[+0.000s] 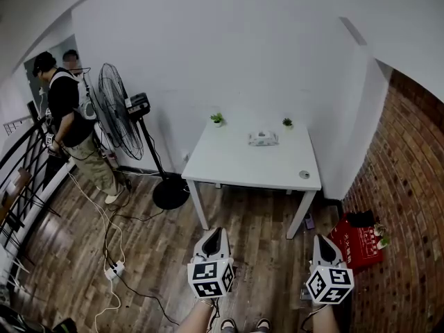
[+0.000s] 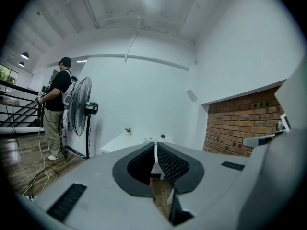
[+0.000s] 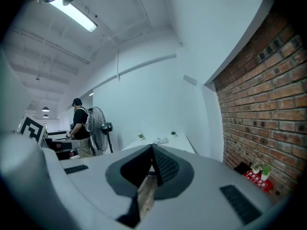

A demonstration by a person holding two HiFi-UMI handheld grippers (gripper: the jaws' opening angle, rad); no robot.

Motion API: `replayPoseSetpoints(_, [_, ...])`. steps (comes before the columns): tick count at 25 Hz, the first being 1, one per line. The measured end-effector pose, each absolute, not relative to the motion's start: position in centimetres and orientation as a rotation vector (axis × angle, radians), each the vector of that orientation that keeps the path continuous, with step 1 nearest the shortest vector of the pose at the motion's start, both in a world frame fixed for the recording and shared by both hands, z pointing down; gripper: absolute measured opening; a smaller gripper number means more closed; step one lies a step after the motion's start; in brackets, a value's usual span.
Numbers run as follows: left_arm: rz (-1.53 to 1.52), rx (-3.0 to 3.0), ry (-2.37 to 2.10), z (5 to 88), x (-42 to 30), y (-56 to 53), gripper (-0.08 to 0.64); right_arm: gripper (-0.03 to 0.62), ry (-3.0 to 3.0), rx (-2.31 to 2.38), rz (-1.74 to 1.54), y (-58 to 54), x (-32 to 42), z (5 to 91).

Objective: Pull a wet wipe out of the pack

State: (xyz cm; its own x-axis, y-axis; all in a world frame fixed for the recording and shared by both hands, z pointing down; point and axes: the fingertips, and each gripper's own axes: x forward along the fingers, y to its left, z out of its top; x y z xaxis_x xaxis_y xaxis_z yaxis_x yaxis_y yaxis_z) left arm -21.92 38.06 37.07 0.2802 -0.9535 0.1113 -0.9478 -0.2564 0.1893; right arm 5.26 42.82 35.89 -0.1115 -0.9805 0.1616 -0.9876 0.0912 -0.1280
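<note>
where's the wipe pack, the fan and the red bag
wipe pack (image 1: 263, 139): head view, middle of its top face
fan (image 1: 112, 111): head view, centre of its round grille
red bag (image 1: 357, 245): head view, middle of its red side

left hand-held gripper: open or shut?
Shut. In the left gripper view the left hand-held gripper has its jaw tips together, nothing between them.

Person's L grey-white plastic hand-held gripper (image 1: 215, 234) & R hand-held gripper (image 1: 322, 243) are held low, side by side, apart, both pointing fwd. Jaws on each are pressed together, nothing between.
</note>
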Motion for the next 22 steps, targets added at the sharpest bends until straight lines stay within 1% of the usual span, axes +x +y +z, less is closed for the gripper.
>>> replayPoseSetpoints(3, [-0.038,2.333,-1.754,37.2,-22.1,38.0,0.038,0.002,-2.289,2.073,0.323,42.8,5.1,36.1])
replayPoseSetpoints(14, [-0.018,2.363,-1.705,37.5,-23.1,37.0,0.109,0.002,-2.273,2.088,0.335,42.0,3.7,36.4])
replayPoseSetpoints(22, [-0.010,2.421,-1.647,37.2,-24.8,35.7,0.144,0.002,-2.241,2.146,0.332,41.6,1.6,36.2])
